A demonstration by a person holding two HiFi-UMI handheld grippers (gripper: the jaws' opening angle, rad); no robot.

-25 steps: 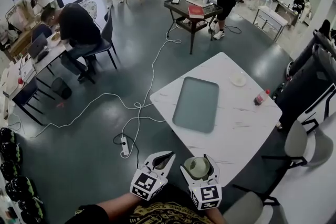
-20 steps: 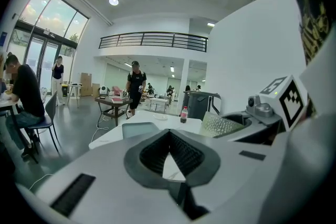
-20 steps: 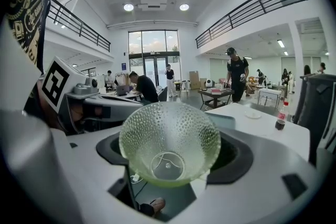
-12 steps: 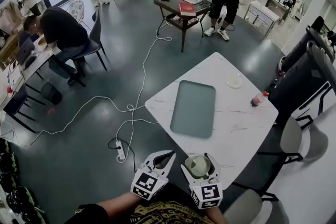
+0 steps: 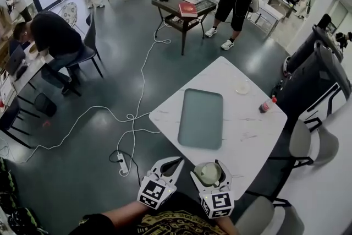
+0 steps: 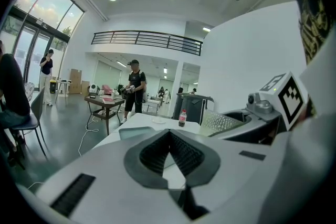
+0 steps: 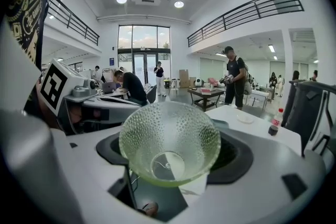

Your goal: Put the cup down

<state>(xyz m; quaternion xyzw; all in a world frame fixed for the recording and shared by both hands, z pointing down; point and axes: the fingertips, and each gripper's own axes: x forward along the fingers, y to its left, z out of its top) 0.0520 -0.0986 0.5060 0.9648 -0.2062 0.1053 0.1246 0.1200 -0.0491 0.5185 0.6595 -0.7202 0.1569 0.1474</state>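
Observation:
A clear, green-tinted dimpled glass cup (image 5: 208, 174) sits between the jaws of my right gripper (image 5: 209, 170), which is shut on it. In the right gripper view the cup (image 7: 169, 139) fills the middle, mouth toward the camera, empty. The cup hangs over the near corner of the white marble table (image 5: 253, 129). My left gripper (image 5: 174, 163) is just left of it, off the table's near edge, shut with nothing in it. In the left gripper view the pads (image 6: 184, 152) meet at their tips.
A grey-green tray (image 5: 201, 117) lies on the table, with a small saucer (image 5: 242, 87) and a red-capped bottle (image 5: 265, 104) beyond it. Grey chairs (image 5: 300, 143) stand at the right. A white cable and power strip (image 5: 123, 164) lie on the floor at the left. Several people are further off.
The head view has shifted a little, so the table sits slightly more to the left in frame. Both grippers keep their places, and the cup stays held.

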